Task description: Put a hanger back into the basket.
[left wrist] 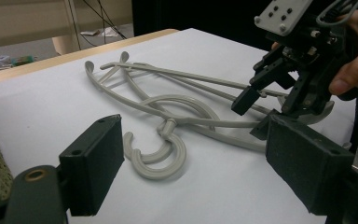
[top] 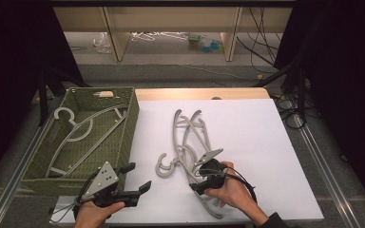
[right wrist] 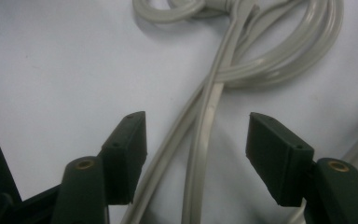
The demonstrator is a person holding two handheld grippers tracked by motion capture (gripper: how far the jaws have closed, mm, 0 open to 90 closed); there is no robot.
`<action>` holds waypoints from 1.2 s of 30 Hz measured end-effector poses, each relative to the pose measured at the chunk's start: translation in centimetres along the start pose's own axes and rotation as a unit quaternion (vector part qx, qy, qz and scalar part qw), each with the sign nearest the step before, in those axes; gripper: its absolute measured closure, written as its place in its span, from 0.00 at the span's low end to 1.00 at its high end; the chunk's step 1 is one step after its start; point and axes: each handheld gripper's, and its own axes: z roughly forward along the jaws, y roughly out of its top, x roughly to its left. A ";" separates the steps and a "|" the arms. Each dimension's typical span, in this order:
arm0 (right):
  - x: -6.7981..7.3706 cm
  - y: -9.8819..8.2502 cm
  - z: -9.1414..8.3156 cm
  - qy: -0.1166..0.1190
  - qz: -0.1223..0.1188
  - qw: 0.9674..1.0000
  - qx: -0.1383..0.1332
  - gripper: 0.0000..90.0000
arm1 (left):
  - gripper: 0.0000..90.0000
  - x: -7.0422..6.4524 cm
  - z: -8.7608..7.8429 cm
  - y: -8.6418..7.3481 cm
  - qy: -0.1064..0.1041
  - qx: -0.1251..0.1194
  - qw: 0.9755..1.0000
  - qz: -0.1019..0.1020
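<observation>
Reaching in from the near edge of the white table point(top: 266, 142), the person's two hands are each carrying a gripper. The left gripper point(top: 135, 183) is hovering at the near left, just beside the near right corner of the green woven basket point(top: 132, 124), its jaws standing wide apart with nothing between them; in the left gripper view those jaws point(left wrist: 191, 172) are framing bare table and the hooks beyond. The right gripper point(top: 200, 183) is sitting low over the pile of grey hangers point(top: 190, 137) near the middle of the table, and the right hand point(top: 230, 192) is covering most of its body. In the right gripper view its jaws point(right wrist: 196, 154) are straddling two overlapping hanger arms point(right wrist: 205, 135) without the pads pressing on them, so it is part open and gripping nothing. How many hangers are making up the pile is hard to tell, since their arms are crossing and the near ends are passing under the hand. Two hooks point(left wrist: 161, 156) are lying together at the pile's left side. Farther left, inside the basket, more grey hangers point(top: 83, 135) are lying tangled, partly cut off by its wall.
</observation>
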 end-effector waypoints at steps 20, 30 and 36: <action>-0.5 2.8 3.0 0.015 0.018 0.996 0.085 0.73 | 0.22 0.1 0.0 0.0 -0.006 0.003 1.000 -0.002; -0.2 3.0 2.0 0.023 0.004 0.996 0.089 0.84 | 0.22 0.2 0.0 0.0 -0.013 -0.002 1.000 -0.001; -0.1 3.1 0.7 0.015 -0.017 0.995 0.094 0.91 | 0.22 0.2 -0.1 0.1 -0.010 0.002 1.000 -0.002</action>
